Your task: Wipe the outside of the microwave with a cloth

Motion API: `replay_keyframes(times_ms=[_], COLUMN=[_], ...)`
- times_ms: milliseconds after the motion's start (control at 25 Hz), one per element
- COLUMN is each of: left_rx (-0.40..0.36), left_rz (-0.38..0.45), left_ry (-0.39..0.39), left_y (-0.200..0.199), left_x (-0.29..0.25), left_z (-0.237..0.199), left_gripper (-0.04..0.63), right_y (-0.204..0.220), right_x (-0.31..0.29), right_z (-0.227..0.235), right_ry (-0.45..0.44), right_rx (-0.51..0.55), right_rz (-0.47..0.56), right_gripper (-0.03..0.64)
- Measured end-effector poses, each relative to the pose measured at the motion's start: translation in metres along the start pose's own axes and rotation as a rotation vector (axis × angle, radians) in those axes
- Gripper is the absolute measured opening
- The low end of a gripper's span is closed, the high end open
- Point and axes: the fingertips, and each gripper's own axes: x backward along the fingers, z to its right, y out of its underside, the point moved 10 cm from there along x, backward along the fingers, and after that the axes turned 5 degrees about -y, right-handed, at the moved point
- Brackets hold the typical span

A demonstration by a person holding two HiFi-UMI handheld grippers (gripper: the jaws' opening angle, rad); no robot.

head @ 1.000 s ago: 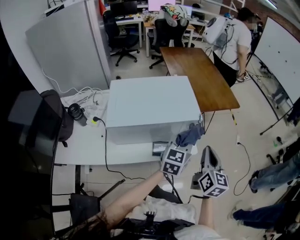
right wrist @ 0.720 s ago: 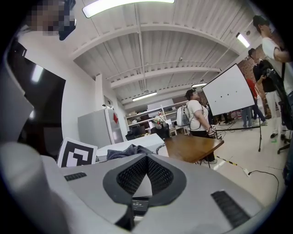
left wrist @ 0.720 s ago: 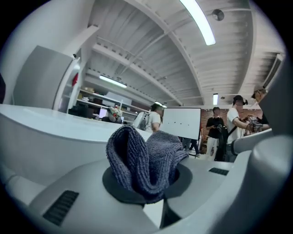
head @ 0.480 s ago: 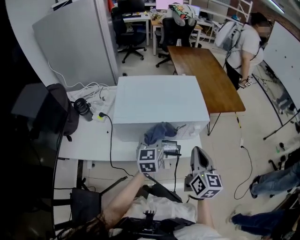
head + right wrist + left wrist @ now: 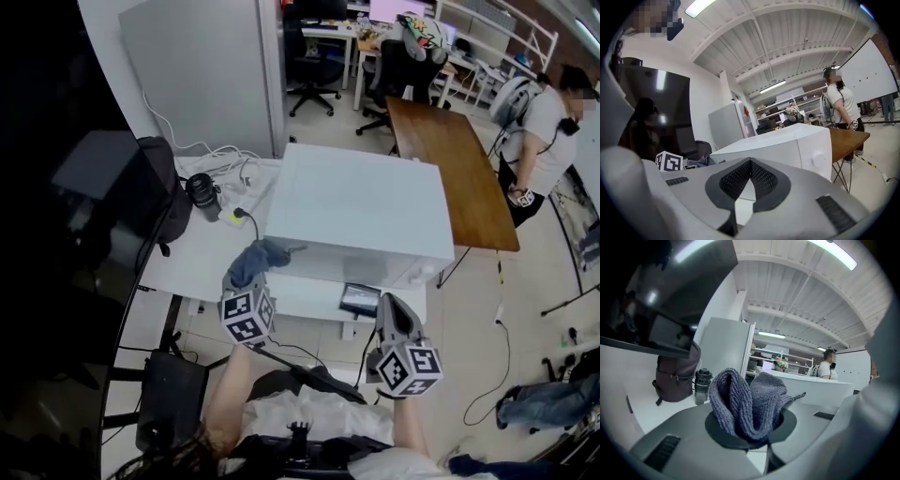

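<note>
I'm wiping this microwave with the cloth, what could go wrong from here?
The cloth sits bunched in the left tool, so it may pull loose mid-stroke. Left of the microwave, the black cable and the dark cylinder lie close; a wide sweep could snag or tip them.

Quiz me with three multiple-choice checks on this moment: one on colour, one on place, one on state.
1. The microwave casing is: A black; B white; C red.
2. The cloth is: A in the left gripper; B on the microwave's top; C in the right gripper.
3. The right gripper is: A shut on the cloth; B clamped on the microwave; C empty.
Answers: 1 B, its top and sides show white; 2 A, grey folds bulge between those jaws; 3 C, nothing sits between its jaws.
</note>
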Motion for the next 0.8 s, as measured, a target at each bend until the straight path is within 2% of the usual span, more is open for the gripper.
replay_keyframes(times_ms=[80, 240, 360, 560, 680, 800], left_rx=[-0.01, -0.092, -0.148, -0.162, -0.19, -0.25], left_rz=[-0.018, -0.083, -0.12, -0.151, -0.182, -0.204], left_ry=[0.068, 0.334, 0.506, 0.795, 0.915, 0.968], left_y=[0.003, 0.028, 0.054, 0.07, 0.084, 0.096], left_x=[0.01, 0.03, 0.028, 0.024, 0.021, 0.011], left_z=[0.01, 0.074, 0.13, 0.215, 0.262, 0.301], left_gripper=[0.055, 0.055, 0.055, 0.055, 0.055, 0.055], right_y=[-0.001, -0.008, -0.016, -0.021, -0.017, -0.015], right_x=[0.0, 0.013, 0.031, 0.061, 0.075, 0.082], right_z=[0.003, 0.015, 0.026, 0.04, 0.044, 0.044], right_ry=[0.003, 0.051, 0.105, 0.196, 0.246, 0.265], right_rx=[-0.006, 0.002, 0.01, 0.003, -0.009, -0.009], right_rz=[0.008, 0.025, 0.06, 0.089, 0.093, 0.096], right_gripper=[0.023, 0.023, 0.023, 0.023, 0.022, 0.021])
